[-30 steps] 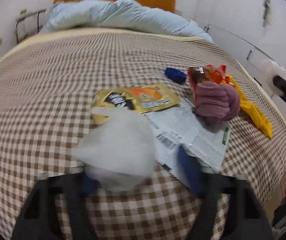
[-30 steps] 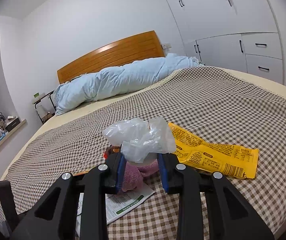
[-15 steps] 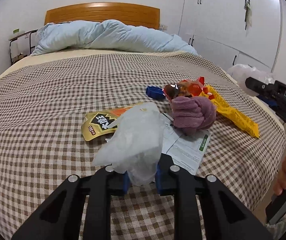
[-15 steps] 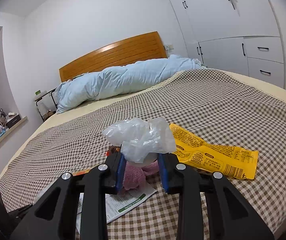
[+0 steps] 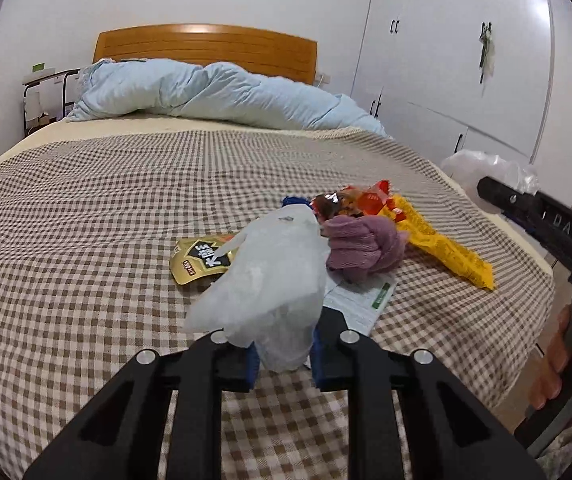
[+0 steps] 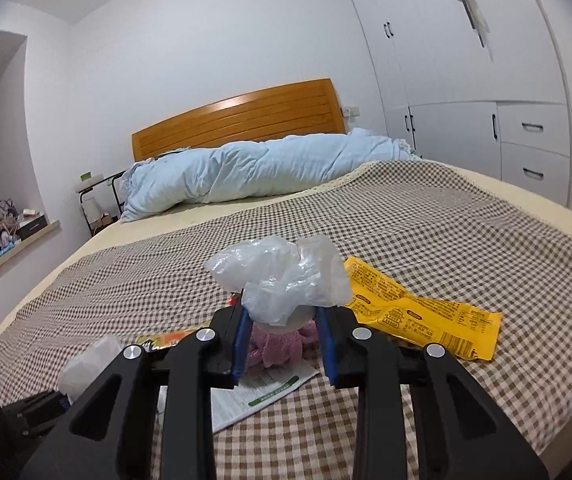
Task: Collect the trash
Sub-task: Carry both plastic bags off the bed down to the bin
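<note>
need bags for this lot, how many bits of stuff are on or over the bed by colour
clear plastic: 2 (left claw's, right claw's)
yellow wrapper: 1
gold pouch: 1
red wrapper: 1
purple cloth: 1
white paper: 1
blue item: 1
total: 8

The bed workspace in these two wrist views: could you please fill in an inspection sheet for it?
Surface: brown checked bedspread.
Job's things: gold snack packet, yellow wrapper, red wrapper, printed leaflet lying on it.
Clutter: purple knitted bundle, small blue item, partly hidden.
Grippers: left gripper shut on a crumpled white plastic bag; right gripper shut on a clear plastic bag.
Cables: nothing seen.
Surroundings: light blue duvet, wooden headboard, white wardrobes.
</note>
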